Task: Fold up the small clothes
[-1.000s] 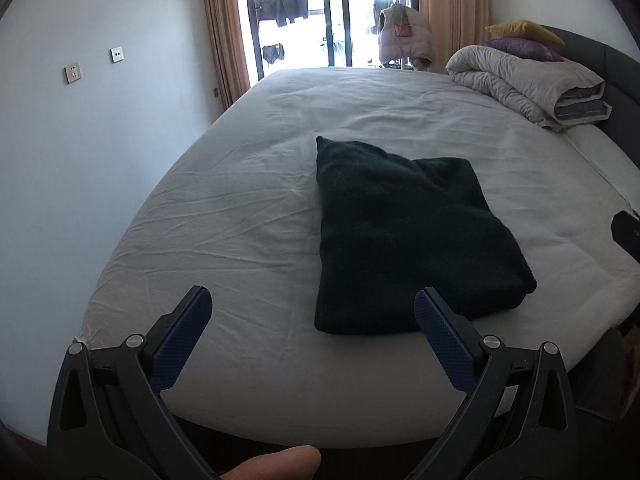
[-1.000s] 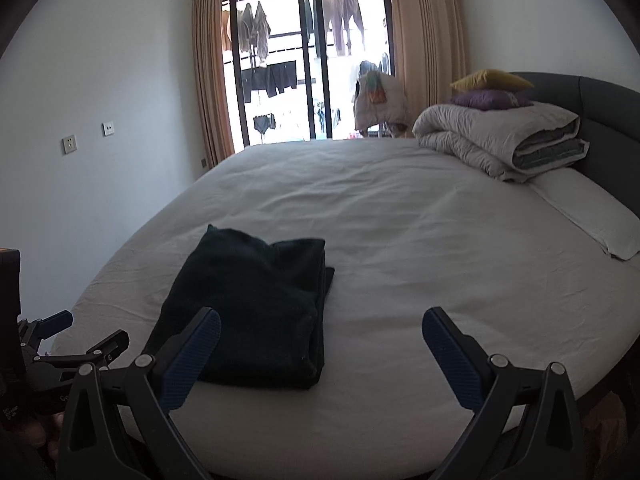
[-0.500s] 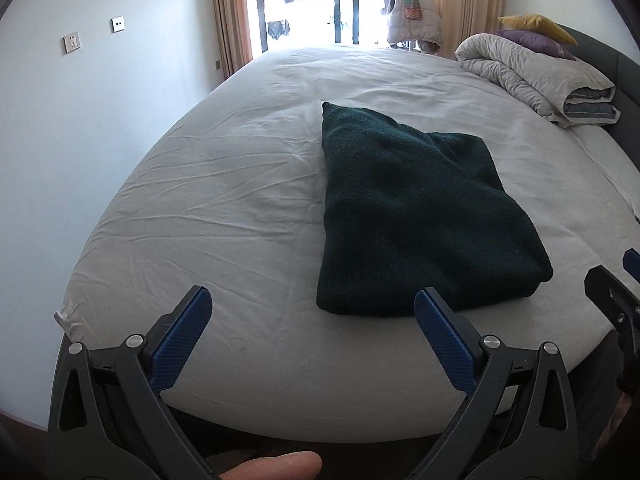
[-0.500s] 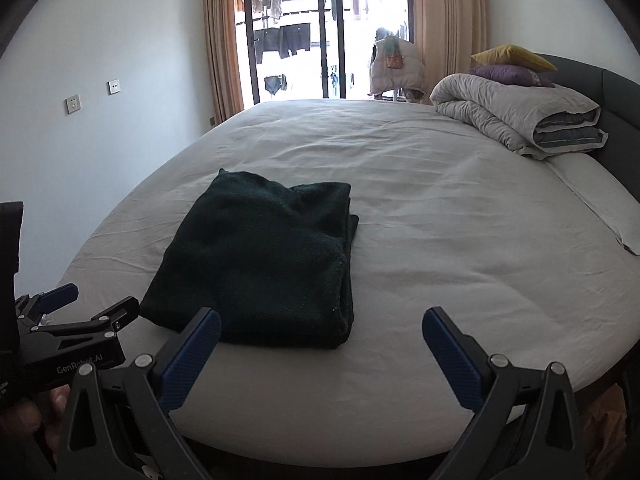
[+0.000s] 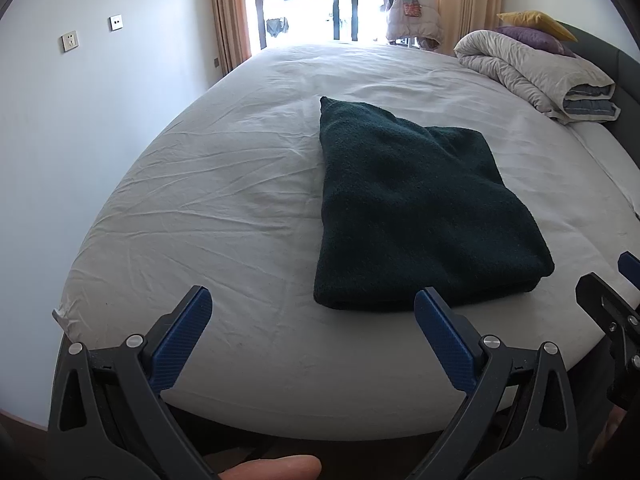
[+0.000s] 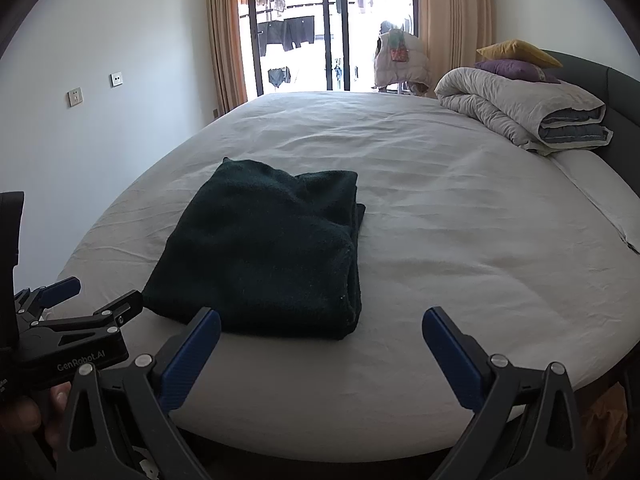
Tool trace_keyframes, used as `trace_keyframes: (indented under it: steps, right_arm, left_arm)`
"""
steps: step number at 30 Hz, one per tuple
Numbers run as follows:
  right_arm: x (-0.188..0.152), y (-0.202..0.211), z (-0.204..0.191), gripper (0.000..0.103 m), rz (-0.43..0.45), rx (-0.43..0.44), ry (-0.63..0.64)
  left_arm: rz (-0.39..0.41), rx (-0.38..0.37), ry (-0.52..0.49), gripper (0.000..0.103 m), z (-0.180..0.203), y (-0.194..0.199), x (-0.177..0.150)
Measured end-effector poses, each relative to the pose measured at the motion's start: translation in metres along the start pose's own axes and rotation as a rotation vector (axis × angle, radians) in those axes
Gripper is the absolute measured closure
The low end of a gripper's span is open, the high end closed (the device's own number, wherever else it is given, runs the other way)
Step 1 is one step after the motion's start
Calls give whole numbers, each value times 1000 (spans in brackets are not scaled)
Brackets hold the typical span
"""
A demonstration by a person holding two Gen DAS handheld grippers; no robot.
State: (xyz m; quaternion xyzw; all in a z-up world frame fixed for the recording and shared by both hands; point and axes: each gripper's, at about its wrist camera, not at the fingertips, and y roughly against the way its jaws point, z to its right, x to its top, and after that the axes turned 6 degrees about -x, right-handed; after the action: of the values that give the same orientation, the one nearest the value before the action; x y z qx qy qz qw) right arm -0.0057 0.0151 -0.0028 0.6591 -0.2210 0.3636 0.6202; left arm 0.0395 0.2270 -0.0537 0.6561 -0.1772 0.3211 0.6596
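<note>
A dark green garment (image 5: pixel 416 212) lies folded into a thick rectangle on the white bed sheet (image 5: pixel 224 184), near the front edge. My left gripper (image 5: pixel 314 300) hangs open just short of the garment's near edge, nothing between its blue pads. In the right wrist view the same folded garment (image 6: pixel 268 252) lies left of centre, and my right gripper (image 6: pixel 322 320) stands open in front of its near right corner, apart from it. The left gripper (image 6: pixel 80 300) shows at the left edge of that view, a hand under it.
A rolled grey duvet (image 6: pixel 524 114) with yellow and purple pillows sits at the bed's far right by the dark headboard (image 6: pixel 616 96). A white wall (image 5: pixel 80 120) runs close along the left. Balcony doors (image 6: pixel 332 28) with hanging laundry stand beyond the bed.
Both grippers have come closer to the bed and slightly lower, so the folded garment looms larger. The garment itself has not moved. Both stay open.
</note>
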Motion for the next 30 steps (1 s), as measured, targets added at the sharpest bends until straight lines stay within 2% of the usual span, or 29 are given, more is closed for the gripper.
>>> trace_keyframes:
  steps: [30]
  right_arm:
    - [-1,1,-2,0,-4,1,-1]
  left_arm:
    - [-6,-6,8,0,3,-1,-2]
